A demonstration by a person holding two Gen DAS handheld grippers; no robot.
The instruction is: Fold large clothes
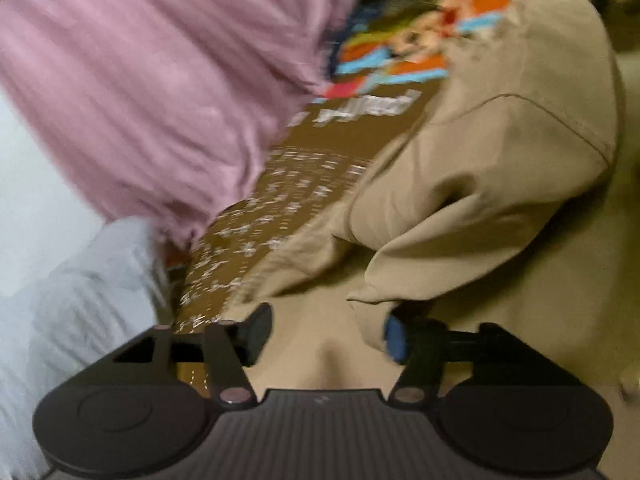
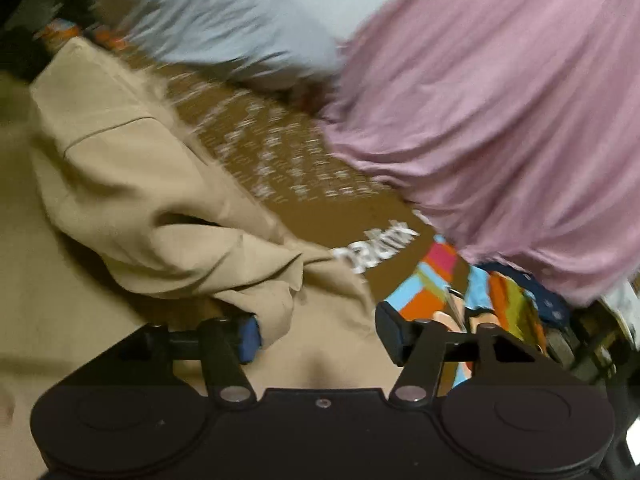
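One tan garment (image 1: 500, 184), large, lies rumpled over the surface; in the left wrist view it fills the right and near part, in the right wrist view (image 2: 132, 184) the left and near part. One raised fold of it shows a curved seam.

One pink ribbed cloth (image 1: 160, 92), large, hangs at far left in the left wrist view and at far right (image 2: 512, 128) in the right wrist view.

One pale grey-white cloth (image 1: 88, 288), blurred, sits at near left; in the right wrist view it is far, top centre (image 2: 224, 28).

One brown printed sheet (image 1: 288, 196) with white lettering lies between the tan and pink pieces.

One multicoloured patchwork cloth (image 1: 416, 48), far.

Two tongs: left tongs (image 1: 326, 338) spread, tan fabric between the fingers, its edge touching the blue pad (image 1: 394, 338); right tongs (image 2: 318, 338) likewise spread over tan fabric.
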